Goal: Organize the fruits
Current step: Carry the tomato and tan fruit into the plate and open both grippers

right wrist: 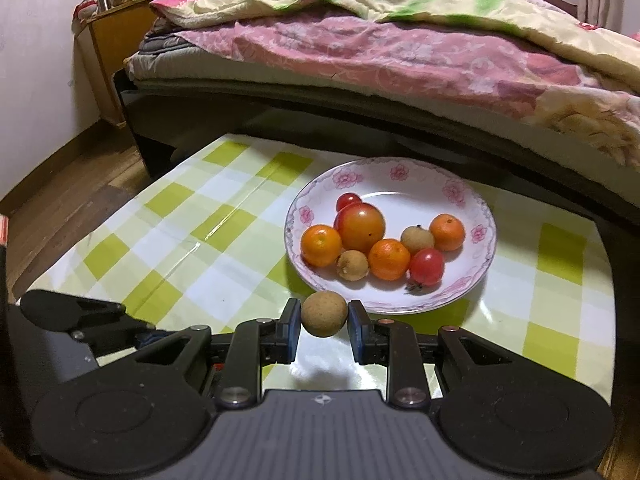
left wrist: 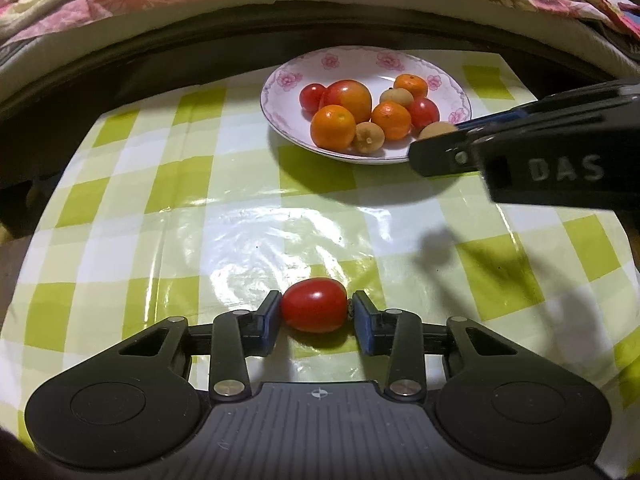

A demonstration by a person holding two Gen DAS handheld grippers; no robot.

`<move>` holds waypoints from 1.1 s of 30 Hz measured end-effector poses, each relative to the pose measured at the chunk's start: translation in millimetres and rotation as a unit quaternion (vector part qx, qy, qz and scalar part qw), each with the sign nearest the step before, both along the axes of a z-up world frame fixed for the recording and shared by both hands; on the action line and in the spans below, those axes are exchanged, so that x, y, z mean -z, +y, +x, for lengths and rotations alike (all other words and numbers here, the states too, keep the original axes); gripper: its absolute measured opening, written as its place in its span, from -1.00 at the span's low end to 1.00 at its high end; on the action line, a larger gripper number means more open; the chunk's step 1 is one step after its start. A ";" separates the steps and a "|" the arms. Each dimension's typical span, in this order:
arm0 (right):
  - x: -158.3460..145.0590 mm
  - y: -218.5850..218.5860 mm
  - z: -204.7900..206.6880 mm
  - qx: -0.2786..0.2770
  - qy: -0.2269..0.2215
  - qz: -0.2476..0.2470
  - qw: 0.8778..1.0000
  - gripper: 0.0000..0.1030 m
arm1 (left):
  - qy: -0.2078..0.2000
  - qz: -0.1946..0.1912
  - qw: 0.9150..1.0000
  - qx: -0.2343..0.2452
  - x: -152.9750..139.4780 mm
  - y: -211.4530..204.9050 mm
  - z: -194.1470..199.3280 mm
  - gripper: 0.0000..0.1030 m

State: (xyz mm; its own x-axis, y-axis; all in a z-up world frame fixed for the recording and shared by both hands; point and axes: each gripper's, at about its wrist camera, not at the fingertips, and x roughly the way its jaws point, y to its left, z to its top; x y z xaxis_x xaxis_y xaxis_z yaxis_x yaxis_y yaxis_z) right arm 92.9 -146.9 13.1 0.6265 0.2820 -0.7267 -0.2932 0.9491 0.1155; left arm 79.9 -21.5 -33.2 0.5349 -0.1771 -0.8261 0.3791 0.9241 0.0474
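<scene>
From the left wrist camera, the left gripper (left wrist: pixel 315 314) sits low over the near edge of the table (left wrist: pixel 132 216), which is covered in a glossy green-and-white checked cloth; its blue pads are closed part-way onto a cherry tomato (left wrist: pixel 314 305), one pad at each end; the tomato is oval, smooth, deep red with a small highlight, and its shadow lies right under it on the cloth. Toward the far edge stands a white plate (left wrist: pixel 448 80) with a pink flower rim; in it lie three small oranges, a larger red-orange fruit, two more red tomatoes and two tan longans, all bunched together and touching. The right gripper (left wrist: pixel 444 136) reaches in from the right edge over the plate's near right rim, with a tan longan (left wrist: pixel 434 130) partly hidden at its tips.

From the right wrist camera, the right gripper (right wrist: pixel 324 320) holds that longan (right wrist: pixel 324 314) between its two blue pads, narrowed to the fruit's width; the longan is round, dull tan and finely rough, and it sits just before the near rim of the plate (right wrist: pixel 472 200); whether it is lifted off the cloth I cannot tell for certain. The left gripper's (right wrist: pixel 132 334) black arm shows at the lower left. Beyond the table's far edge runs a bed (right wrist: pixel 380 56) with pink and yellow quilts.
</scene>
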 end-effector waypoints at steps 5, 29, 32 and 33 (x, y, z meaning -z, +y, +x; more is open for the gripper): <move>-6.1 -8.9 -5.9 0.011 -0.005 0.001 1.000 -0.45 | -0.004 -0.001 1.000 0.000 0.6 0.4 1.6 -0.12; -15.3 -47.3 21.3 0.078 0.008 0.017 0.997 -0.45 | -0.051 -0.057 0.997 -0.015 -49.5 -16.3 44.7 -0.12; -14.4 -49.1 35.5 0.082 0.011 0.023 0.996 -0.45 | -0.060 -0.062 0.996 -0.015 -55.2 -22.3 57.8 -0.12; -13.8 -49.5 40.1 0.084 0.012 0.024 0.996 -0.45 | -0.062 -0.062 0.996 -0.013 -56.3 -25.1 61.5 -0.11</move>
